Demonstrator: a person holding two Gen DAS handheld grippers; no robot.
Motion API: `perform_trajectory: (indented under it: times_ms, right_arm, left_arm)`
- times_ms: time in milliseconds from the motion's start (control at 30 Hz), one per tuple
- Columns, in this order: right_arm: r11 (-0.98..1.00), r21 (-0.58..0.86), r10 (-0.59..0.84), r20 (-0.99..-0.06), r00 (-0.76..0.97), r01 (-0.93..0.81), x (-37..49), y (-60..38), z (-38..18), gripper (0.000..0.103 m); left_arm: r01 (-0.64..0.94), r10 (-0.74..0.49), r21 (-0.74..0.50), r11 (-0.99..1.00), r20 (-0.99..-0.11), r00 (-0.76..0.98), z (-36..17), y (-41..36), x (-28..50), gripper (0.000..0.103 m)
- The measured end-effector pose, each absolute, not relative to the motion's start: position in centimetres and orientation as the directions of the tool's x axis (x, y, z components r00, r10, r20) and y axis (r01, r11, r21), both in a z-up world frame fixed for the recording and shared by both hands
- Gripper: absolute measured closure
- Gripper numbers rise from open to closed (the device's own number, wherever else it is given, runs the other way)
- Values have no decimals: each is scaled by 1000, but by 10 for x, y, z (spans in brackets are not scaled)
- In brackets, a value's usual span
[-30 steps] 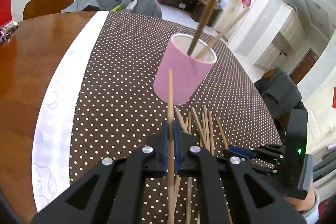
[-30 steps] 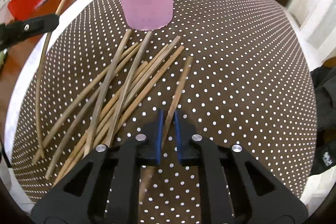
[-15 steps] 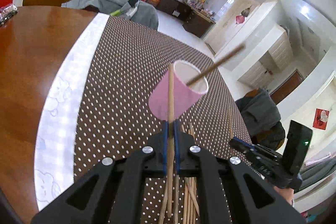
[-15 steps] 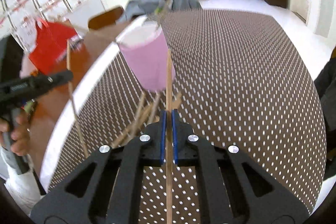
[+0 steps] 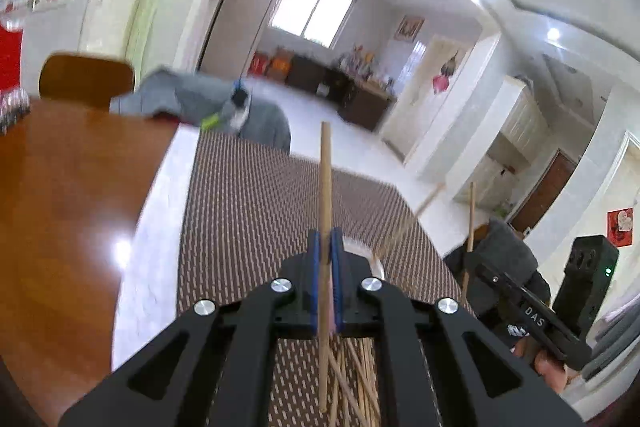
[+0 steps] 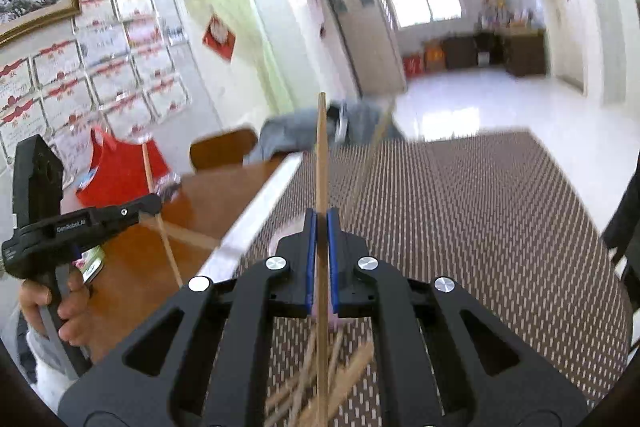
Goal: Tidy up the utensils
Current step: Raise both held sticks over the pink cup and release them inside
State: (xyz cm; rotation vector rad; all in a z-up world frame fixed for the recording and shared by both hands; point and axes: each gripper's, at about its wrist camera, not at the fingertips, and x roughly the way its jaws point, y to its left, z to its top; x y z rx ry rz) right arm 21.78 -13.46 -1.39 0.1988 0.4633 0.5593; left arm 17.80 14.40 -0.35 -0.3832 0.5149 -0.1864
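Left hand-held gripper [image 5: 326, 247]: jaws pressed together on a single wooden chopstick [image 5: 325, 183]; the stick stands upright through the blue pads, its top well above them, its lower end hanging over the pile.
Right hand-held gripper [image 6: 321, 227]: jaws clamped on a second chopstick [image 6: 320, 155], likewise upright; also seen at the right edge of the left wrist view, held in a hand [image 5: 550, 367].
Left hand [image 6: 60, 307]: wrapped round the handle of its tool at the left of the right wrist view.
Loose chopsticks [image 6: 332, 371]: a crossed heap on the dotted cloth [image 6: 460, 207], below both sets of jaws.
Pink cup [image 6: 334, 311]: mostly hidden behind the jaws; only a sliver shows; its white rim [image 5: 358, 245] peeks out just beyond the left pads.
Worktop [image 5: 60, 207]: brown wood, bare to the left of the cloth.
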Motion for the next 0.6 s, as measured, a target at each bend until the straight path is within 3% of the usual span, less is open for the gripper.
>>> perform_trajectory:
  times_ms: [300,600]
  right_arm:
    - [844,257,511,-117,851,-471,239,-100,19,97]
    - [852,248,481,-22,876,-462,258,-86,13,97]
  left_arm:
    - [103,-205,-341,934,-277,939,40,147,208,97]
    - [202,-280,-383,901,-160,947,43,141,241,97]
